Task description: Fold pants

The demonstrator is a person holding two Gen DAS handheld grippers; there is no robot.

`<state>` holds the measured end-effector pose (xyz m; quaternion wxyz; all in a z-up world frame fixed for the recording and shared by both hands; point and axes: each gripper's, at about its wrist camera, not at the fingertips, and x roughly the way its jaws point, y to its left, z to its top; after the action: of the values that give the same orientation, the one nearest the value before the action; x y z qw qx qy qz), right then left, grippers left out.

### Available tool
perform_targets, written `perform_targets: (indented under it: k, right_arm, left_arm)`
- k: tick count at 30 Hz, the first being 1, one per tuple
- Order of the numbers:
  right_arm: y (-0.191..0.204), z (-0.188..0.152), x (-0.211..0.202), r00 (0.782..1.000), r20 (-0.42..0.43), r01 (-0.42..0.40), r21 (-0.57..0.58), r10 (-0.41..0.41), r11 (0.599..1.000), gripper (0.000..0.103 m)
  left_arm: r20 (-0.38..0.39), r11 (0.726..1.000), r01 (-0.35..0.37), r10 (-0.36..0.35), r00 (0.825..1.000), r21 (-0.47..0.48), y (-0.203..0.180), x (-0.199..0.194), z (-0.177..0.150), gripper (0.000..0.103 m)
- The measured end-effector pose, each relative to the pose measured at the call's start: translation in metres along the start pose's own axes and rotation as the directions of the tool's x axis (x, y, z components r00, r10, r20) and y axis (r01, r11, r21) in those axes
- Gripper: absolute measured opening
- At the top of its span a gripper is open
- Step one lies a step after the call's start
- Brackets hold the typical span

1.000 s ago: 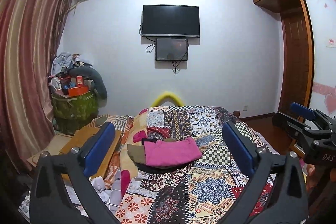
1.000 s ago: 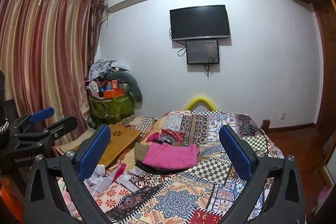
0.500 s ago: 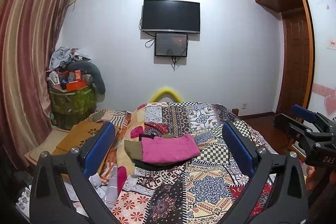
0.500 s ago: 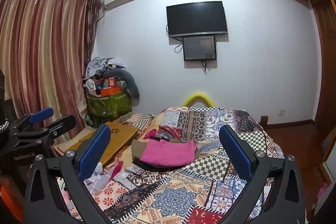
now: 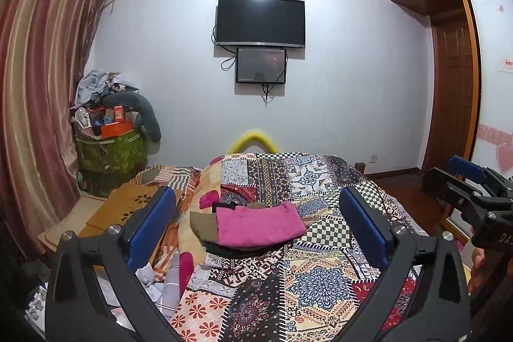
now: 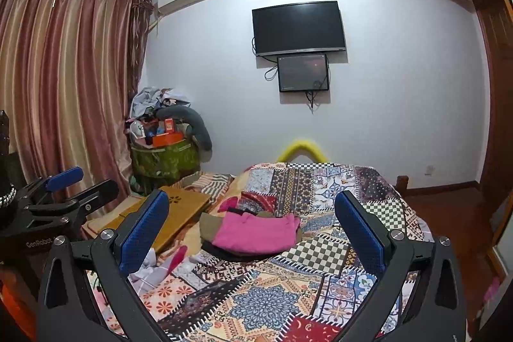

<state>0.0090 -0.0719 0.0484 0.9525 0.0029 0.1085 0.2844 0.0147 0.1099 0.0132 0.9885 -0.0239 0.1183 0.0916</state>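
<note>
From the left wrist view, the left gripper (image 5: 258, 233) has dipped a little over the last second, so the wall-mounted black television (image 5: 260, 22) sits lower in view; its jaws are spread wide and empty. The folded pink pants (image 5: 259, 228) lie on a small stack of darker folded clothes (image 5: 205, 225) at twelve o'clock on the patchwork quilted bed (image 5: 320, 281), untouched.

From the right wrist view, the right gripper (image 6: 253, 237) likewise hangs well back, jaws spread with nothing between. The pants look already folded; I'd judge both hands are retreating.
</note>
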Motion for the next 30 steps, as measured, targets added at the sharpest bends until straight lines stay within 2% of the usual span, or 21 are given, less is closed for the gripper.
perform_targets:
  k: [19, 30]
  right_arm:
    - [-0.0016, -0.0009, -0.0028, 1.000, 0.004, 0.007, 0.007, -0.007, 1.000, 0.103]
    - [-0.0046, -0.0024, -0.0040, 1.000, 0.006, 0.009, 0.016, -0.010, 1.000, 0.103]
  left_arm:
    - [0.008, 1.000, 0.028, -0.028, 1.000, 0.003, 0.0007, -0.0031, -0.0006, 0.103]
    - [-0.020, 0.998, 0.060, -0.060, 0.998, -0.014, 0.0013, 0.0012, -0.0014, 0.103]
